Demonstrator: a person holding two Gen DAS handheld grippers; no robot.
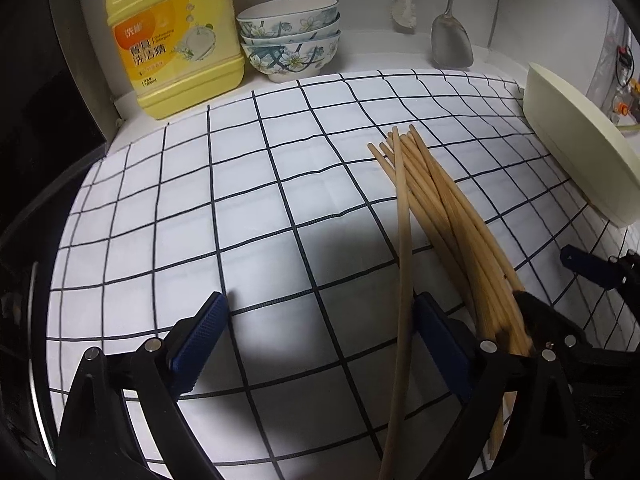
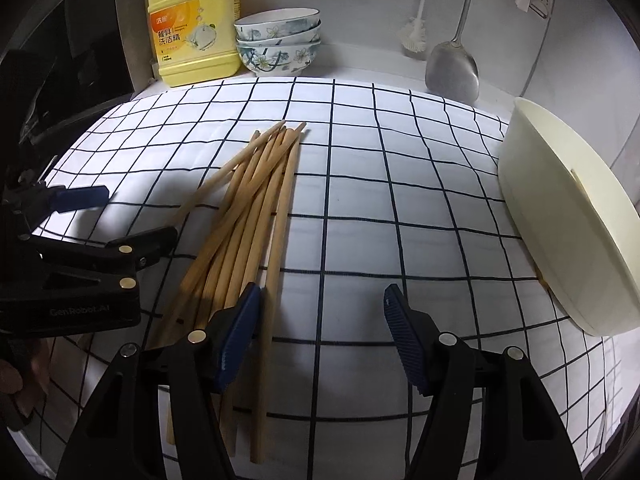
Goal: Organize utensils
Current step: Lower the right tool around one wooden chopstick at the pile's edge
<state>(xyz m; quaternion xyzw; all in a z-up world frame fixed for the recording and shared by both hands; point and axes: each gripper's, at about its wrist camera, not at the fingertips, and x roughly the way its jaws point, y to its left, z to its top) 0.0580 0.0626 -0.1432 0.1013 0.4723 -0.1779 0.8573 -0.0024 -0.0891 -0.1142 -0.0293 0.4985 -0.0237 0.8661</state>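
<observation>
A bundle of several wooden chopsticks lies on the white checked cloth, tips pointing away. In the left wrist view the chopsticks lie to the right, one stick crossing just inside the right finger. My left gripper is open, low over the cloth, with nothing between its pads. My right gripper is open; its left finger rests over the near ends of the chopsticks. The left gripper also shows at the left of the right wrist view. A cream utensil holder lies tipped at the right.
A yellow detergent jug and stacked floral bowls stand at the back wall. A metal spatula and a white brush hang at the back right. A dark appliance borders the left edge.
</observation>
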